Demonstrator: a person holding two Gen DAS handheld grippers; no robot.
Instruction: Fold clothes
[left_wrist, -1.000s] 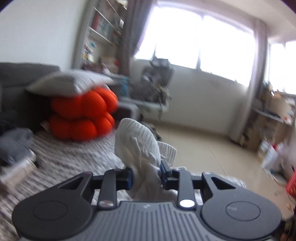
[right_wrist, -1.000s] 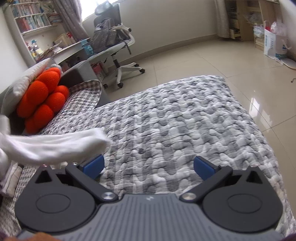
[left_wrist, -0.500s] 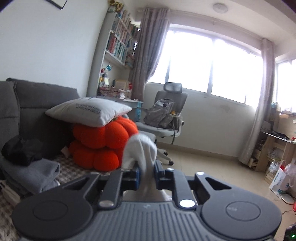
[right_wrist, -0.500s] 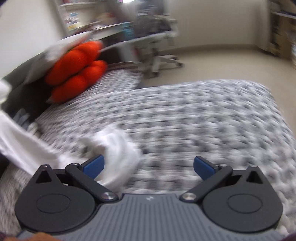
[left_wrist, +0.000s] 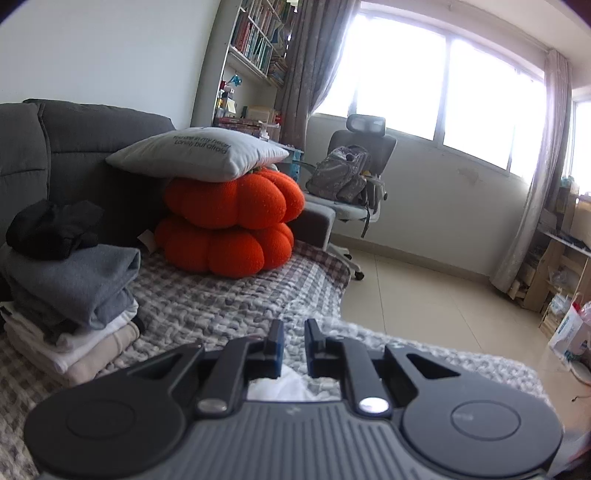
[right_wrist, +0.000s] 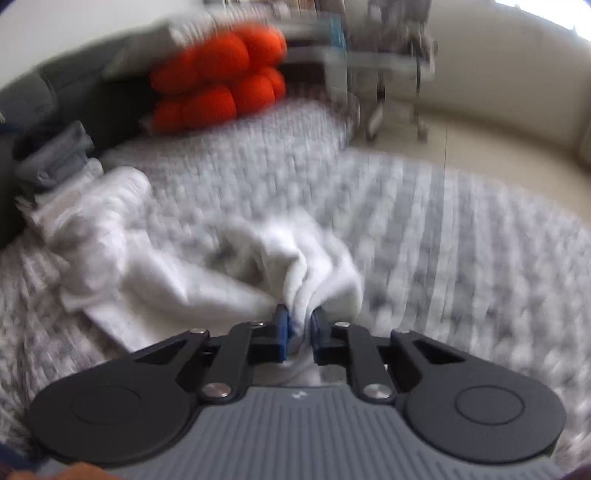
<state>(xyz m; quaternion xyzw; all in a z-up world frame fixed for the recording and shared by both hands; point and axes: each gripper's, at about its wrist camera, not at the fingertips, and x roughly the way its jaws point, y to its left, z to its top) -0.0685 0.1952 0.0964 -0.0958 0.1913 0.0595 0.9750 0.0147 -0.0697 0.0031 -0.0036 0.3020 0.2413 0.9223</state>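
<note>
A white knit garment (right_wrist: 155, 266) lies crumpled on the grey-and-white blanket (right_wrist: 443, 229). My right gripper (right_wrist: 299, 328) is shut on a bunched fold of it at its right end; this view is blurred. In the left wrist view my left gripper (left_wrist: 291, 343) has its jaws close together with a narrow gap and nothing between them. A bit of the white garment (left_wrist: 284, 386) shows below and behind its fingers. A stack of folded clothes (left_wrist: 70, 295) sits at the left on the blanket.
Two orange pumpkin cushions (left_wrist: 229, 225) with a grey pillow (left_wrist: 195, 151) on top stand against the dark grey sofa (left_wrist: 74, 147). An office chair (left_wrist: 354, 177) with a backpack stands beyond the blanket. Tiled floor (left_wrist: 443, 306) lies to the right, with shelves and bags at the wall.
My left gripper has let go of the white garment, which dropped onto the blanket. My right gripper has closed from wide open onto a fold of it.
</note>
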